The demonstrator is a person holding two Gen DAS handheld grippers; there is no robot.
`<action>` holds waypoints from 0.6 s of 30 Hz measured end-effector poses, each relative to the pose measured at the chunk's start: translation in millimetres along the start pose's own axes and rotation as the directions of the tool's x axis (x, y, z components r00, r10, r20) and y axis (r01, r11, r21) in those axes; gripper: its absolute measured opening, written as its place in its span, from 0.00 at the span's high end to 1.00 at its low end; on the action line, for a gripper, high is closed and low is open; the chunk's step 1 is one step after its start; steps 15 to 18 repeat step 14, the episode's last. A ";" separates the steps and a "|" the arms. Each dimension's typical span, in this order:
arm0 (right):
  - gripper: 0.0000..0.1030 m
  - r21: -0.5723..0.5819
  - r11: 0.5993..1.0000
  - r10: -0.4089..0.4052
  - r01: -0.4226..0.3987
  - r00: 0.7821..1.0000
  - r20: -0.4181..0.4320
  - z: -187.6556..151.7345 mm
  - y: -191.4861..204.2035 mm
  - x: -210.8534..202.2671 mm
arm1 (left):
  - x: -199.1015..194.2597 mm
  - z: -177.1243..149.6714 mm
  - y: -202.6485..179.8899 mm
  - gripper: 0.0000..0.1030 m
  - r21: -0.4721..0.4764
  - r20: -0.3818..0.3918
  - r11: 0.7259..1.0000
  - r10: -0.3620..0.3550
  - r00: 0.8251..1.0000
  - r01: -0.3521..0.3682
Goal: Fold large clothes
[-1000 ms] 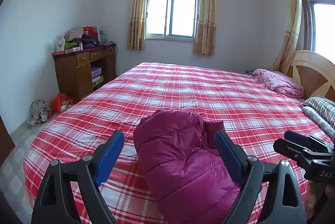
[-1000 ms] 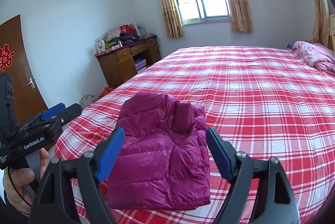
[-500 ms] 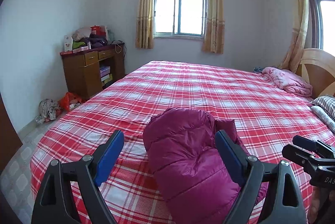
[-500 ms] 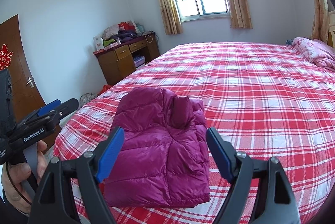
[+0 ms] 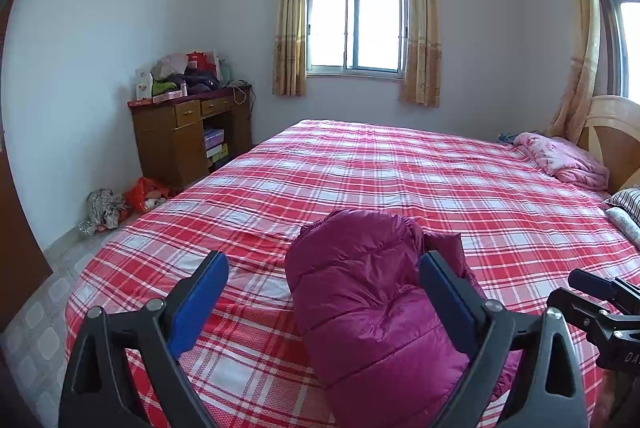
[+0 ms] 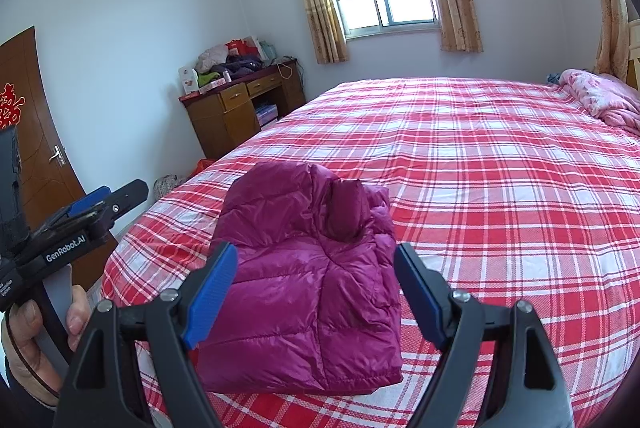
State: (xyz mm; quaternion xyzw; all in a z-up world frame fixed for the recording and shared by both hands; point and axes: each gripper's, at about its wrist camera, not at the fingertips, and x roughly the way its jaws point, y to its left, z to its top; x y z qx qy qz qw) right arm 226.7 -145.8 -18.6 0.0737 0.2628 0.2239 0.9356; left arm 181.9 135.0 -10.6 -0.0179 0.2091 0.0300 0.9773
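A magenta puffer jacket (image 5: 368, 300) lies folded into a compact bundle near the foot corner of the bed (image 5: 400, 179) with its red plaid cover. My left gripper (image 5: 323, 262) hovers above the bundle's left side; its jaws are opening and the pads press on nothing. In the right wrist view the jacket (image 6: 304, 292) shows framed between the blue fingers of my right gripper (image 6: 316, 252), which stands open and clear of the fabric. A hand holds the left gripper (image 6: 108, 203) at the left edge. The right gripper (image 5: 592, 292) pokes in at the far right.
A wooden desk (image 5: 188, 135) piled with clothes and boxes stands against the left wall, with bags (image 5: 120, 199) on the floor beside it. A pink quilt (image 5: 560, 159) and a striped pillow (image 5: 624, 197) lie by the headboard. A brown door (image 6: 36, 131) is at the left.
The left wrist view has swung leftward, so the jacket and desk sit further right in it. The left jaws stand slightly wider. The right wrist view is nearly unchanged.
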 end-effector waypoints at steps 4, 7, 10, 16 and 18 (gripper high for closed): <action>0.20 0.001 1.000 0.000 0.000 1.000 -0.009 -2.9 0.1 2.4 | 2.1 -1.7 0.0 0.05 -0.002 -0.005 1.000 -0.003 1.000 0.003; 0.20 0.006 1.000 0.000 0.000 1.000 -0.015 -4.7 -1.4 4.0 | 2.5 -3.5 1.4 0.05 -0.007 0.001 1.000 -0.003 1.000 0.003; 0.20 0.011 1.000 -0.001 0.001 1.000 -0.019 -6.1 -3.4 4.8 | 2.1 -5.7 2.1 0.05 -0.005 0.012 1.000 -0.019 1.000 0.019; 0.20 0.013 1.000 -0.004 0.004 1.000 -0.023 -7.4 -4.4 4.0 | 3.2 -6.0 0.1 0.05 0.002 0.017 1.000 -0.029 0.999 0.029; 0.20 0.013 1.000 -0.004 0.004 1.000 -0.023 -7.4 -4.4 4.0 | 3.2 -6.0 0.1 0.05 0.002 0.017 1.000 -0.029 0.999 0.029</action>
